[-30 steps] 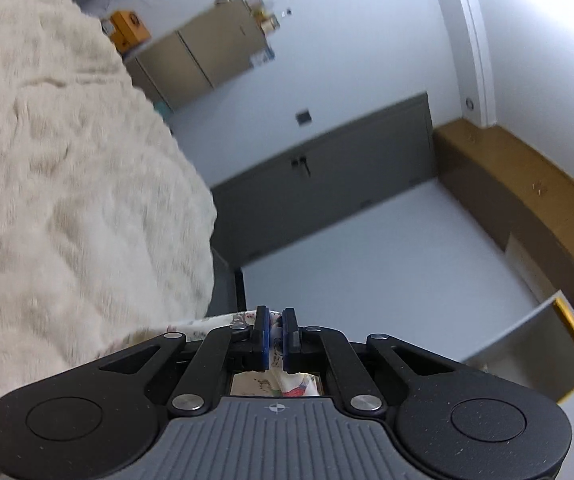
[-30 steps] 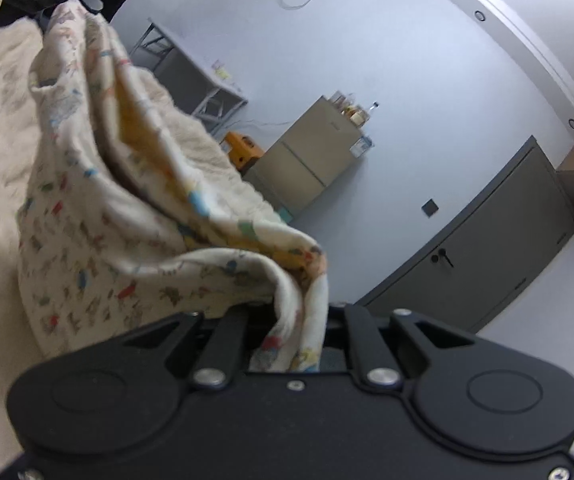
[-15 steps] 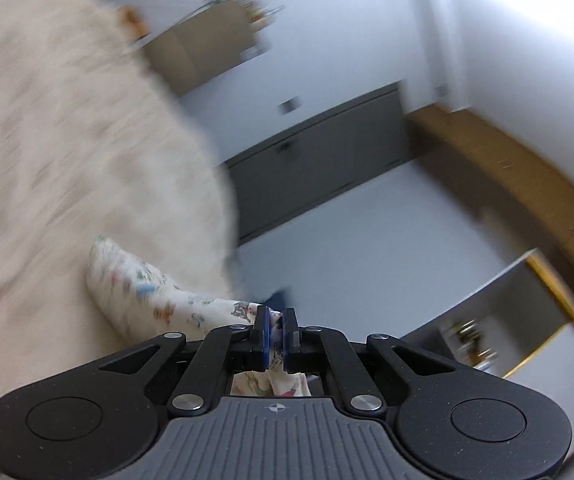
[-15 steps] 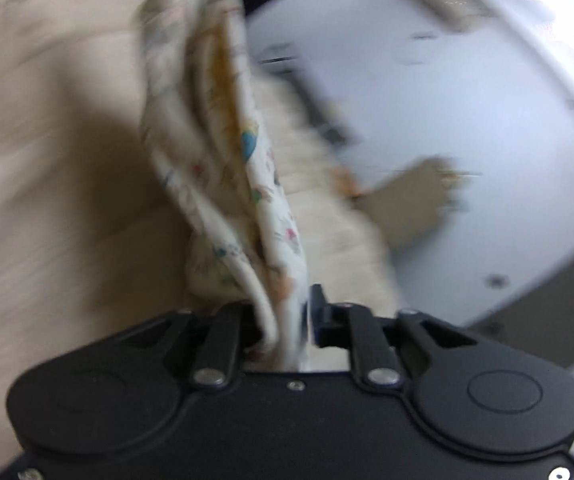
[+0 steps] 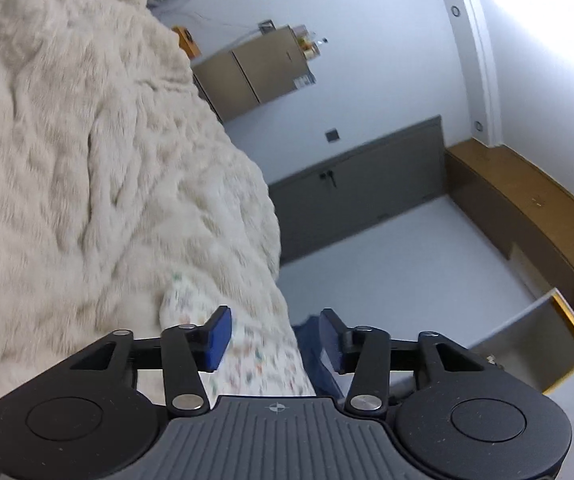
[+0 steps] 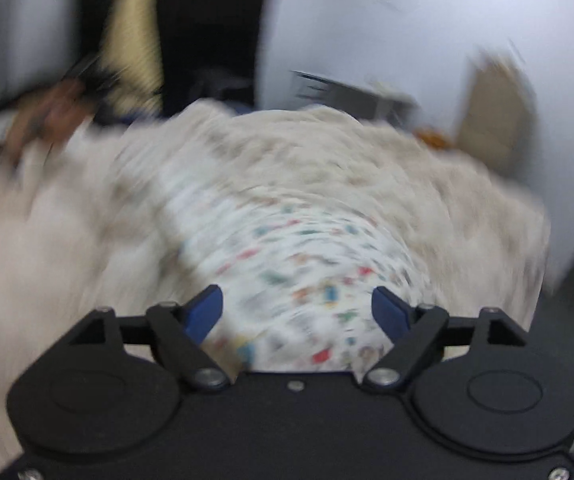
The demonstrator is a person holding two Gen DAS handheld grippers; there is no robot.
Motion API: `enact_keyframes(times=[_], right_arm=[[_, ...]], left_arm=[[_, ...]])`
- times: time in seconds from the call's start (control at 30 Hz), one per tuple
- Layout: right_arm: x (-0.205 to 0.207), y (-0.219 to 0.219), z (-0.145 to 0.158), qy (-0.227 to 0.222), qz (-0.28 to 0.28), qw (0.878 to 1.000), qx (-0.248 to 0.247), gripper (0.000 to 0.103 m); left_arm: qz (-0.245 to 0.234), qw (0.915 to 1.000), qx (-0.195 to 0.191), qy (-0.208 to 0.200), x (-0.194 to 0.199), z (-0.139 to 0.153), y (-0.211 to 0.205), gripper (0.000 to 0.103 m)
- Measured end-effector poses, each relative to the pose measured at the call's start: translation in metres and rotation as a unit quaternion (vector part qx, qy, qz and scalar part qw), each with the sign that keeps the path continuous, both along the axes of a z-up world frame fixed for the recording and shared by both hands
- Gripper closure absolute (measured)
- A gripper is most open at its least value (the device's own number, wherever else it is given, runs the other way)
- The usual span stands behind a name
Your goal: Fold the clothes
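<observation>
A white garment with small coloured prints [image 6: 307, 272] lies on a cream fluffy blanket [image 6: 427, 184]. My right gripper [image 6: 297, 308] is open just above the garment, its blue pads apart on either side of it. This view is blurred by motion. In the left wrist view my left gripper [image 5: 273, 338] is open too, and a part of the same garment [image 5: 255, 352] lies below it at the blanket's [image 5: 87, 160] edge. Neither gripper holds anything.
Past the blanket's edge are a grey floor [image 5: 387, 264], a dark grey cabinet [image 5: 351, 192], a tan cabinet [image 5: 259, 72] and a wooden ledge [image 5: 527, 208]. A person [image 6: 59, 108] is at the far left of the blanket in the right wrist view.
Both grippers were shut on the garment and held it up. Both have opened and the garment now lies on the blanket. The right gripper has swung down over it.
</observation>
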State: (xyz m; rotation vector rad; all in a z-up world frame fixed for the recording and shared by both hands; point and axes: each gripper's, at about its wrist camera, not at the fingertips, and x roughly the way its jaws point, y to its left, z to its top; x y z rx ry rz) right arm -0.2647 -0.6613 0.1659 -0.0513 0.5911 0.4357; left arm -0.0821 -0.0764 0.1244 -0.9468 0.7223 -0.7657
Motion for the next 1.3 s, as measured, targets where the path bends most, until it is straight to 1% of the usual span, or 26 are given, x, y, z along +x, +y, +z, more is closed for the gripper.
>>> enact_keyframes(times=[0.03, 0.07, 0.1, 0.13, 0.17, 0.2, 0.23, 0.27, 0.3, 0.37, 0.4, 0.47, 0.5, 0.53, 0.57, 0.6, 0.73, 0.83, 0.97, 1.2, 1.3], right_arm=[[0.009, -0.009, 0.001, 0.018, -0.028, 0.999, 0.031, 0.023], [0.019, -0.015, -0.001, 0.031, -0.06, 0.996, 0.061, 0.023], [0.029, -0.021, -0.004, 0.042, -0.093, 0.991, 0.091, 0.023], [0.039, -0.022, -0.018, 0.048, -0.14, 0.979, 0.138, 0.023], [0.04, -0.02, -0.031, 0.048, -0.163, 0.972, 0.164, 0.022], [0.037, -0.016, -0.046, 0.049, -0.175, 0.967, 0.181, 0.021], [0.028, -0.017, -0.065, 0.055, -0.179, 0.964, 0.189, 0.021], [0.021, -0.013, -0.081, 0.057, -0.184, 0.963, 0.188, 0.021], [0.02, -0.011, -0.084, 0.057, -0.186, 0.963, 0.187, 0.02], [-0.001, -0.002, -0.108, 0.041, -0.204, 0.967, 0.148, 0.017], [-0.005, -0.001, -0.111, 0.04, -0.206, 0.967, 0.143, 0.017], [-0.013, -0.002, -0.111, 0.042, -0.199, 0.97, 0.131, 0.015], [-0.012, -0.001, -0.112, 0.04, -0.199, 0.971, 0.13, 0.015], [-0.01, 0.0, -0.113, 0.039, -0.198, 0.971, 0.129, 0.014], [-0.008, 0.001, -0.116, 0.034, -0.201, 0.971, 0.125, 0.011], [-0.006, 0.005, -0.117, 0.032, -0.202, 0.971, 0.122, 0.01], [-0.002, 0.017, -0.117, 0.025, -0.203, 0.973, 0.11, 0.007], [-0.011, 0.021, -0.114, 0.022, -0.204, 0.973, 0.107, 0.007], [-0.011, 0.021, -0.117, 0.019, -0.205, 0.973, 0.107, 0.005], [-0.012, 0.024, -0.116, 0.017, -0.205, 0.973, 0.104, 0.005], [-0.011, 0.023, -0.116, 0.016, -0.205, 0.973, 0.103, 0.005]], left_arm=[[0.012, 0.9999, 0.001, 0.003, 0.008, 0.005, -0.007, 0.042], [0.028, 0.9996, 0.001, 0.007, 0.012, 0.008, -0.015, 0.036], [0.045, 0.9989, 0.002, 0.012, 0.015, 0.01, -0.022, 0.028], [0.059, 0.9981, 0.01, 0.012, 0.016, 0.011, -0.031, 0.027], [0.057, 0.9976, 0.038, 0.008, 0.013, 0.01, -0.049, 0.025], [0.051, 0.9962, 0.07, 0.002, 0.01, 0.009, -0.068, 0.015], [0.043, 0.9951, 0.089, -0.003, 0.004, 0.004, -0.079, 0.006], [0.035, 0.9939, 0.104, -0.008, -0.003, -0.001, -0.089, 0.002], [0.026, 0.9924, 0.12, -0.013, -0.011, -0.005, -0.099, 0.0], [0.016, 0.9899, 0.139, -0.021, -0.025, -0.016, -0.106, 0.0], [0.015, 0.9889, 0.146, -0.024, -0.031, -0.02, -0.107, 0.0], [0.009, 0.9821, 0.184, -0.036, -0.044, -0.033, -0.114, 0.0], [0.005, 0.9794, 0.198, -0.041, -0.047, -0.036, -0.115, 0.0], [0.0, 0.9738, 0.222, -0.049, -0.051, -0.038, -0.118, 0.0], [-0.003, 0.97, 0.237, -0.053, -0.054, -0.039, -0.12, 0.0], [-0.004, 0.9689, 0.241, -0.055, -0.054, -0.042, -0.121, 0.0], [-0.014, 0.9714, 0.229, -0.062, -0.057, -0.041, -0.119, 0.0], [-0.015, 0.9711, 0.227, -0.071, -0.056, -0.037, -0.121, 0.0], [-0.011, 0.9703, 0.226, -0.086, -0.061, -0.03, -0.118, 0.0], [-0.013, 0.9706, 0.227, -0.079, -0.064, -0.029, -0.115, 0.0], [-0.017, 0.9695, 0.229, -0.085, -0.065, -0.028, -0.116, 0.0]])
